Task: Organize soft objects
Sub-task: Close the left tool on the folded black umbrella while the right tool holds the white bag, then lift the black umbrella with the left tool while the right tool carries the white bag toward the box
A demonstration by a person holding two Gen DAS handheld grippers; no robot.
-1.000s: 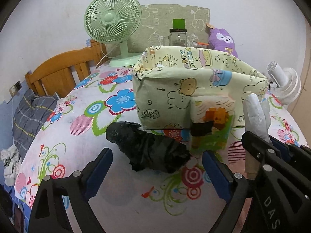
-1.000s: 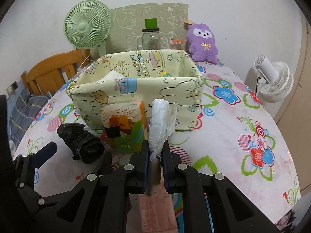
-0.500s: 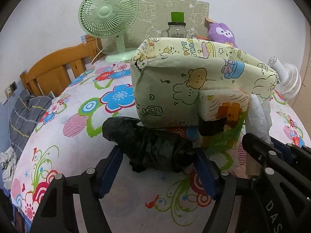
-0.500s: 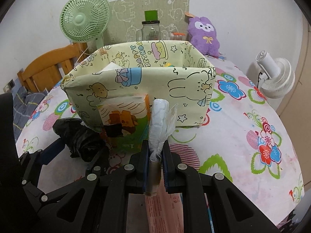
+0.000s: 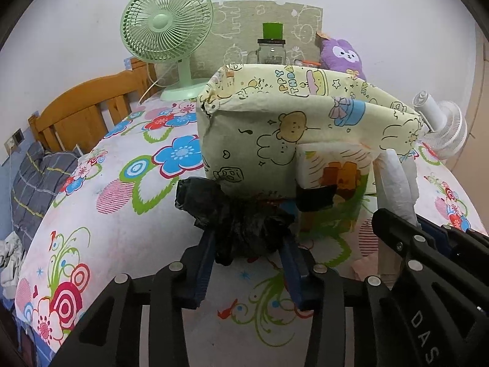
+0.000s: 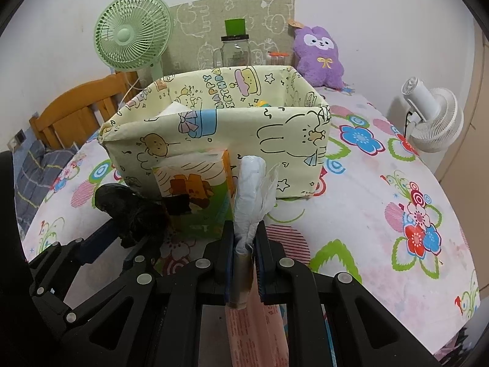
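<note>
A crumpled black plastic bag bundle [image 5: 232, 214] lies on the flowered tablecloth in front of the cartoon-print fabric box [image 5: 259, 128]. My left gripper [image 5: 249, 244] straddles its near end; the jaws are closing, and both blue pads touch the bundle's sides. My right gripper [image 6: 244, 244] is shut on a roll of white plastic bags [image 6: 252, 189], which sticks up between its fingers. A green and white tissue pack [image 6: 198, 195] leans against the box's front wall [image 6: 214, 140]. The same bundle [image 6: 128, 208] shows at the lower left of the right wrist view.
A purple plush toy [image 6: 318, 58], a glass jar [image 6: 235, 52] and a green fan [image 6: 131, 46] stand behind the box. A white fan [image 6: 431, 119] sits at the table's right edge. A wooden chair back [image 5: 85, 116] and grey checked cloth [image 5: 33, 183] are on the left.
My left gripper's jaws narrowed from wide apart to touching the black bundle, and the view edged closer to the box. The right gripper kept its hold on the white roll.
</note>
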